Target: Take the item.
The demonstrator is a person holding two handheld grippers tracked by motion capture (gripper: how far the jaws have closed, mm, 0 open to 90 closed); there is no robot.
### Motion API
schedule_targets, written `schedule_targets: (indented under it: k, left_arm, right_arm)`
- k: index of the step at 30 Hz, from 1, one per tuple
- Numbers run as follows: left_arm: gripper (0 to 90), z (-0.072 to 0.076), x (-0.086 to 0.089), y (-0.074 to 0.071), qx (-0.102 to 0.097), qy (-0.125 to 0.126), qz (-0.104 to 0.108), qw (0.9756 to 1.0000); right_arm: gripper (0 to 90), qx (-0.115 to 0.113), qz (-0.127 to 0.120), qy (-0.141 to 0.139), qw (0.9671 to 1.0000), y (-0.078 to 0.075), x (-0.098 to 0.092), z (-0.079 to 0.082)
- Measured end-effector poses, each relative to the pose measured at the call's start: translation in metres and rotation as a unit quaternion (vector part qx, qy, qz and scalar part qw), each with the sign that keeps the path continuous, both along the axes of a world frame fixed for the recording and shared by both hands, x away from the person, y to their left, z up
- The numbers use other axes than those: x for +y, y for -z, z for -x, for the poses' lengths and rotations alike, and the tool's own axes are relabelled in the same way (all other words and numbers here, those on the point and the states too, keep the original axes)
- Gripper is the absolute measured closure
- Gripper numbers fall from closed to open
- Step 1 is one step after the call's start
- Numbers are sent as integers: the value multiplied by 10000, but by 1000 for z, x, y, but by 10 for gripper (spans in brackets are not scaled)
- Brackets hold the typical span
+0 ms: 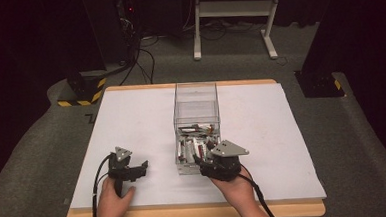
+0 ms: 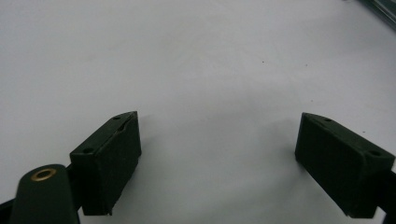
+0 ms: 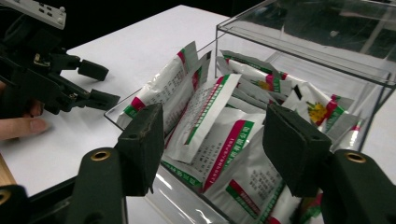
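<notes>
Many small foil sachets point(image 3: 219, 135), white with green and red stripes and printed text, piled loosely and leaning on each other inside a clear plastic box point(image 1: 195, 96) near the middle of the bench point(image 1: 131, 116). Probably very light, thin and flexible, with a smooth and rather slippery skin; likely to bend or slide away if pushed from the side. Best taken, by judgement, at a free upper edge or corner that stands out of the pile, pinched across the flat faces, so that only one comes up and not several together. Box walls transparent and stiff, open at the near end in the right gripper view, with a clear panel over the far part. Right hand-held gripper point(image 3: 212, 144) just at the near end of the box, jaws spread apart and pointing at the sachets, nothing between them. Left hand-held gripper point(image 2: 217, 154) low over bare white bench, well apart from the box to its left, jaws also spread wide and holding nothing. One hand point(image 1: 113, 203) on each gripper at the near bench edge.
</notes>
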State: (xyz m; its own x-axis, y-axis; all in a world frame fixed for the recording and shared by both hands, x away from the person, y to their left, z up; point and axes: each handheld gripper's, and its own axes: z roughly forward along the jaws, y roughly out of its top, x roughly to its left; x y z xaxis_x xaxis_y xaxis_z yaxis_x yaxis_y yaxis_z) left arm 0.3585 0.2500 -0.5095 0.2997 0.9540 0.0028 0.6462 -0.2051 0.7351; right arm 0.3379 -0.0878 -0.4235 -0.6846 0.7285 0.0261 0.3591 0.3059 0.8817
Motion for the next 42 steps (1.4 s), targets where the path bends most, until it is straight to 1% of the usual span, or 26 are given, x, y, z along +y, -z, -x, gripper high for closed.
schedule_targets:
  k: [4,16,21,25,31,35,42]
  left_arm:
    - [144,0,0,0,1,0,-1,10000]
    - [145,0,0,0,2,0,1,10000]
    - [145,0,0,0,2,-1,0,10000]
    - [145,0,0,0,1,0,1,10000]
    - [145,0,0,0,0,-2,2,10000]
    - [144,0,0,0,2,-1,2,10000]
    - [145,0,0,0,1,-1,2,10000]
  right_arm:
    - [416,15,36,-43,10000,1,5,1]
    - [449,95,46,-46,9999,3,9,1]
    - [471,110,105,-41,9999,5,11,1]
    - [487,172,143,-22,9997,6,12,1]
    - [535,265,93,54,9996,8,12,-1]
    - [552,284,102,52,9995,9,12,-1]
    - [618,376,103,90,9992,10,13,-3]
